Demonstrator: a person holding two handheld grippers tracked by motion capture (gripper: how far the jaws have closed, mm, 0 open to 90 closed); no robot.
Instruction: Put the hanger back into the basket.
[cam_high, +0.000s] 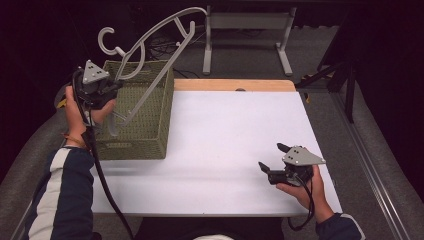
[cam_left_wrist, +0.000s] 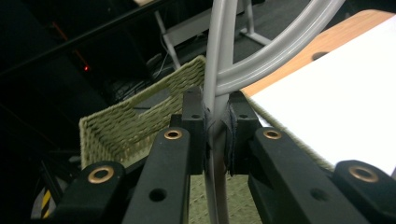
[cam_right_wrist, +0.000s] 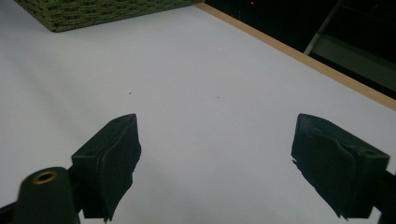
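We see the left gripper (cam_left_wrist: 215, 128) clamped tight on the grey hanger (cam_high: 150, 55) – held tilted above the woven basket (cam_high: 150, 135) – while the right gripper (cam_right_wrist: 215, 158) rests wide open, empty, on the white table (cam_high: 225, 140).

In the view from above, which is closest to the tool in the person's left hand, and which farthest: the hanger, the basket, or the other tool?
1. Hanger: clamped in the left tool, rising up and to the right.
2. Basket: just right of and below that tool, at the table's left edge.
3. Right tool: across the table, near right corner, jaws open.
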